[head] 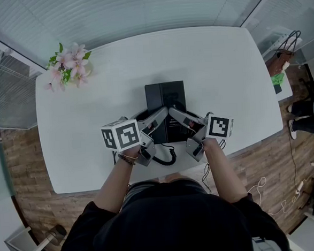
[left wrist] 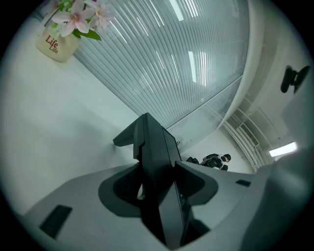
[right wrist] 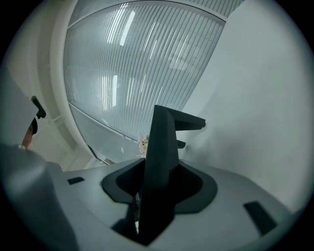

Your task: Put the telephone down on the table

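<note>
Between our two tongs hangs the black telephone (head: 163,95), gripped from both sides at once. Our left tongs (head: 161,114) come in at a slant from the near left, and the left gripper view shows the dark slab of the set wedged edge-on between the jaws, which are pinching it. Our right tongs (head: 176,114) mirror that from the near right: its own view has the same black body standing upright in the gap, with both jaws pressed against it. The tips of the two tongs nearly meet over the middle of the set.

Under the tongs lies the white table (head: 223,69), with the telephone over its centre. Whether the set touches the table or hangs just above it, we cannot tell.

Back toward us from the left tongs, the coiled cord (head: 167,156) curls on the table near its front edge. Well beyond the left tongs and off to their left, a pot of pink flowers (head: 67,64) stands at the table's far corner. The marker cubes (head: 120,135) ride just ahead of our hands on both tongs.
</note>
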Tool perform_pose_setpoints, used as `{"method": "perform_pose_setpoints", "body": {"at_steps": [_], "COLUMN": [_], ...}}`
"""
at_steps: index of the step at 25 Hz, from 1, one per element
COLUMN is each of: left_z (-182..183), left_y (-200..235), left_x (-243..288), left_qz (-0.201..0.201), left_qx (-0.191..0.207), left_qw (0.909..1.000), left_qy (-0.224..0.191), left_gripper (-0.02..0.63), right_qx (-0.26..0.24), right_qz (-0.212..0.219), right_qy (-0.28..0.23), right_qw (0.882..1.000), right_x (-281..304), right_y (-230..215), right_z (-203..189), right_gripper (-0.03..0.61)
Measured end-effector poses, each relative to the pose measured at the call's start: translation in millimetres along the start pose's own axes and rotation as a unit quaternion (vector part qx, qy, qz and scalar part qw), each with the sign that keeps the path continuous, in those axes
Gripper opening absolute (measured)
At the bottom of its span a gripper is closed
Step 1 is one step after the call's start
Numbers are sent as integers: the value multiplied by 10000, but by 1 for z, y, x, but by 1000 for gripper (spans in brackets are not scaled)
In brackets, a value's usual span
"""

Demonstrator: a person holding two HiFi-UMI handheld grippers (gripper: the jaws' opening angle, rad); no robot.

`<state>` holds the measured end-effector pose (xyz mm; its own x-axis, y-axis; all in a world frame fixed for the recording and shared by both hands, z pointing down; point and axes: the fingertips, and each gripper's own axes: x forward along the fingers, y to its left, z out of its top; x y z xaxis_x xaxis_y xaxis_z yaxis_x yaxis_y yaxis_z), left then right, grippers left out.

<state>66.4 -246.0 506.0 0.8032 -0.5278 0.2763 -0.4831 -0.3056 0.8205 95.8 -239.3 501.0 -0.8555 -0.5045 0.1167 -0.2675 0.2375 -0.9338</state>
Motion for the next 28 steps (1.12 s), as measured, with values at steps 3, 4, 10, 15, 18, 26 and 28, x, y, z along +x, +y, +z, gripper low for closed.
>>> {"method": "perform_pose_setpoints", "body": {"at_steps": [3, 4, 10, 15, 18, 26, 28], "left_z": [-2, -2, -4, -6, -9, -10, -10], "left_y": [2, 3, 6, 6, 8, 9, 9], "left_x": [0, 0, 0, 1, 1, 0, 0], "left_qz": [18, 33, 25, 7, 43, -80, -97], "left_qx": [-8, -9, 4, 84, 181, 189, 191], "left_qw": [10000, 10000, 10000, 10000, 9998, 9998, 9998], "left_qy": [9, 15, 30, 44, 109, 46, 14], "left_gripper": [222, 222, 222, 222, 221, 221, 221], "right_qx": [50, 67, 37, 41, 142, 68, 52], "right_qz": [-3, -4, 30, 78, 109, 102, 85], "right_qy": [3, 3, 9, 35, 42, 112, 134], "right_qw": [10000, 10000, 10000, 10000, 9998, 9999, 9999], "right_x": [0, 0, 2, 1, 0, 1, 1], "right_y": [-2, -3, -6, -8, -11, -12, -12], "right_z": [-2, -3, -4, -6, -9, -11, -11], "right_gripper": [186, 186, 186, 186, 187, 187, 187]}}
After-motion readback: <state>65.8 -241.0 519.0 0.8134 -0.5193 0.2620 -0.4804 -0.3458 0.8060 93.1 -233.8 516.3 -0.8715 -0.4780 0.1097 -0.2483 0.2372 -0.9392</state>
